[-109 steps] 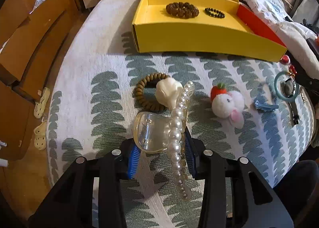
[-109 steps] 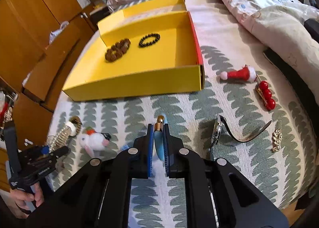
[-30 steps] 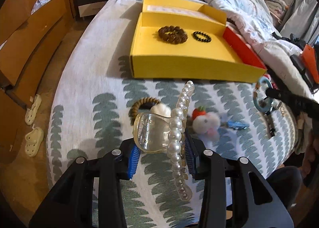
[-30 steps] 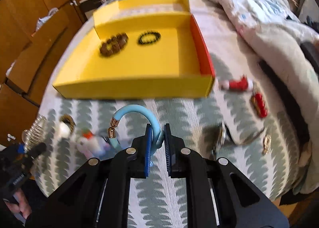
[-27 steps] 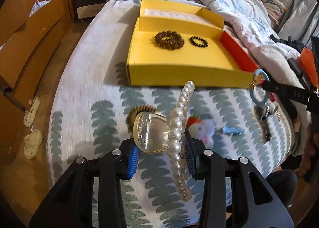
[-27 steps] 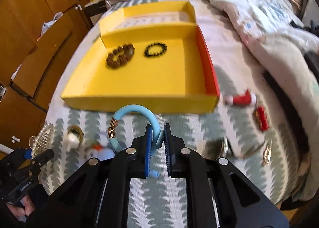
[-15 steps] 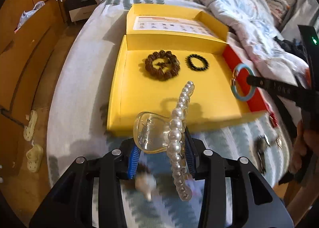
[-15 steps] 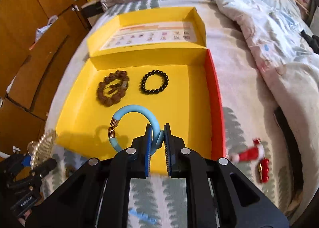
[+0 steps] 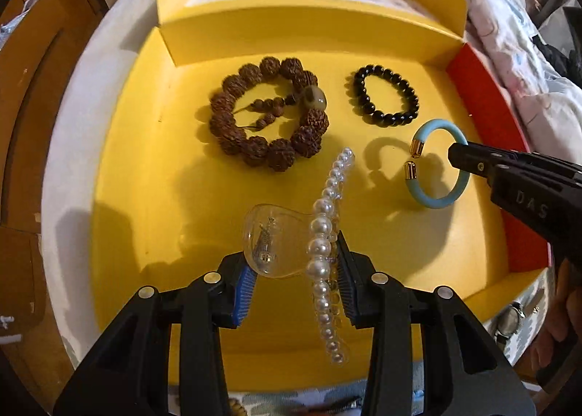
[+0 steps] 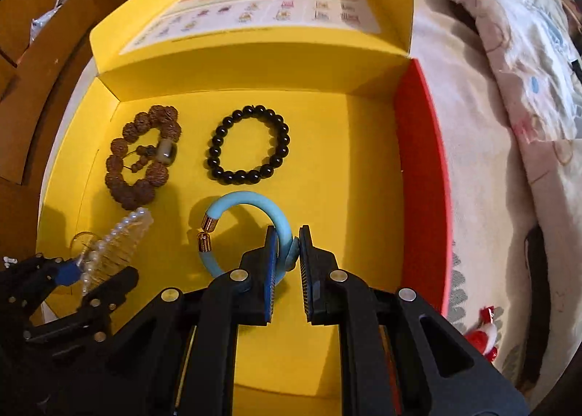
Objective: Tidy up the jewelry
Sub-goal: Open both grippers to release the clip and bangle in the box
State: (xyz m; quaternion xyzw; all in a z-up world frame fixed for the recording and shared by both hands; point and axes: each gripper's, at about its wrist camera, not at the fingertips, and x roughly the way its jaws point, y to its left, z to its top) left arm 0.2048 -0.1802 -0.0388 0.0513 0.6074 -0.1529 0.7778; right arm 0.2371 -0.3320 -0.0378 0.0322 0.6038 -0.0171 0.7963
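Observation:
My left gripper (image 9: 293, 263) is shut on a clear hair claw trimmed with pearls (image 9: 325, 223) and holds it over the yellow box (image 9: 120, 175). It also shows at the left of the right wrist view (image 10: 109, 245). My right gripper (image 10: 287, 252) holds a light blue open bangle with gold end caps (image 10: 251, 205) between its pads; the jaws have parted a little and the bangle still touches them. The bangle (image 9: 440, 197) hangs above the box floor at the right. A brown seed-bead bracelet (image 9: 269, 117) and a black bead bracelet (image 9: 387, 95) lie inside the box.
The box has a red right wall (image 10: 422, 175) and a raised back flap with a printed card (image 10: 254, 12). It sits on a leaf-patterned bed cover. A red hair clip (image 10: 482, 336) and a watch (image 9: 509, 317) lie outside the box at the right. A rumpled quilt (image 10: 509, 34) lies beyond.
Both grippers have moved forward from the bed cover to over the box with their items. The right jaws have opened slightly around the bangle.

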